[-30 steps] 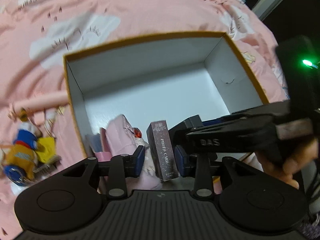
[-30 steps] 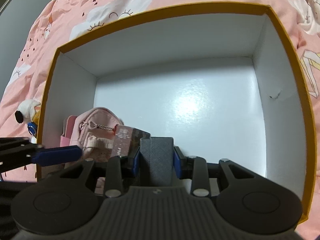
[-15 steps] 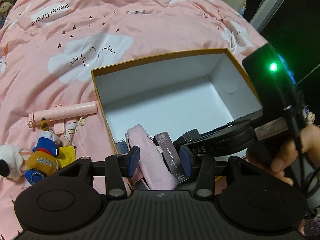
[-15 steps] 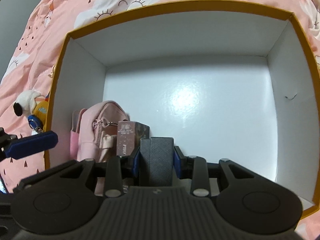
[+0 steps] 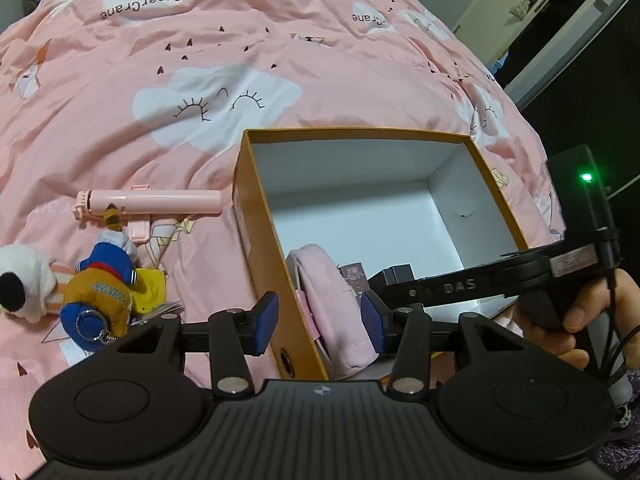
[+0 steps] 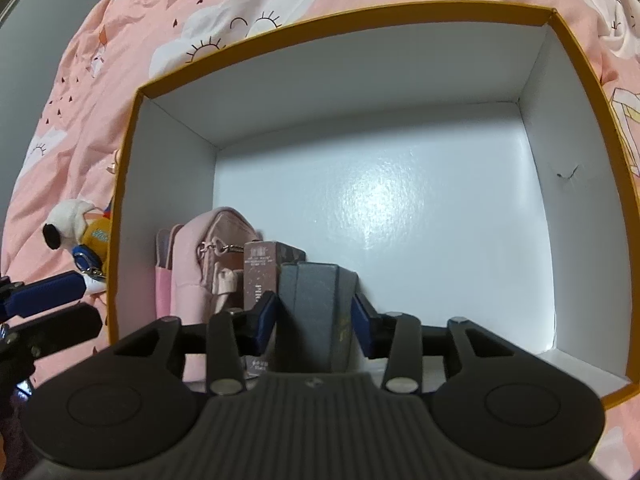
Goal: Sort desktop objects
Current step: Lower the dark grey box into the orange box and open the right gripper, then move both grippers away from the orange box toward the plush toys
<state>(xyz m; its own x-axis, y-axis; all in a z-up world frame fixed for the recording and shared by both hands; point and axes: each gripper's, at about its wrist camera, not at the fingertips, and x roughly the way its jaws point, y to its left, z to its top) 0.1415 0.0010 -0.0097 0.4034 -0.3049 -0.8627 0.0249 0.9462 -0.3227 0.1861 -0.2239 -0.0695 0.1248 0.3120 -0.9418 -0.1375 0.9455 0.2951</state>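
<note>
- On the pink cloud-printed quilt [image 5: 168, 148], far left, lie a white plush dog [image 5: 22, 284] and a duck plush keychain in a blue and orange outfit [image 5: 100, 296], touching each other.
- Just beyond them lies a pale pink folded selfie stick [image 5: 152, 202], its end near the box wall.
- The left gripper [image 5: 318, 326] hangs released over the left wall of the mustard-yellow cardboard box with a white inside [image 5: 260, 240]; its jaws have just been opening and grip nothing.
- Inside the box, in its near left corner, stand a soft pink zip pouch [image 6: 218, 256], a glittery mauve card box [image 6: 260, 268] and a slate-grey textured case [image 6: 316, 312], side by side.
- The right gripper [image 6: 314, 320] straddles the grey case; its jaws have just been opening, and the blue pads stand clear of it.
- A hand [image 5: 568, 320] holds that gripper's handle at far right.
</note>
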